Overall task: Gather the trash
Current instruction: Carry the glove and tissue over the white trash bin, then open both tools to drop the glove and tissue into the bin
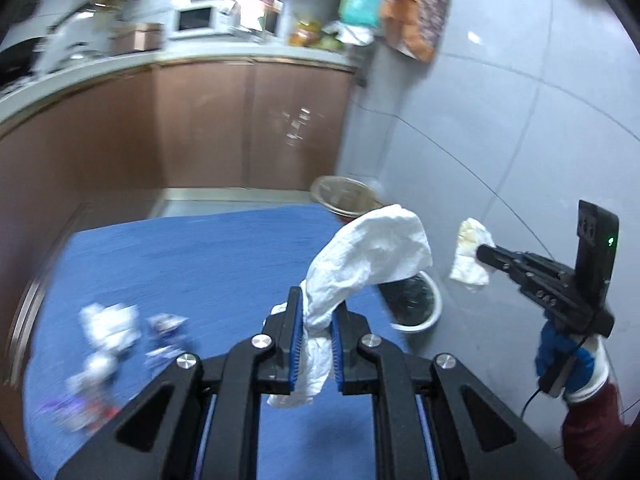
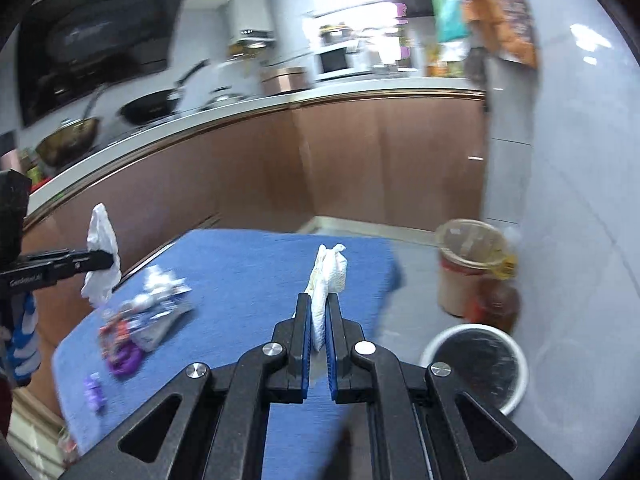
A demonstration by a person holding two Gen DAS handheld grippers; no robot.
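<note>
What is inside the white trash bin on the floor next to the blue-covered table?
The white trash bin holds a dark liner; no trash is discernible in it. In the left wrist view, the white tissue covers part of its opening.

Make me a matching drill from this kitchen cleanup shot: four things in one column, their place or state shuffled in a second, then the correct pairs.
Things
1. large white tissue
2. small stained tissue
3. white bin
4. wrappers

Places or states
A. lying loose on the blue mat
B. standing on the floor beside the mat, black liner inside
C. pinched in the left gripper
D. pinched in the right gripper

Pairs: 1-C, 2-D, 3-B, 4-A
</note>
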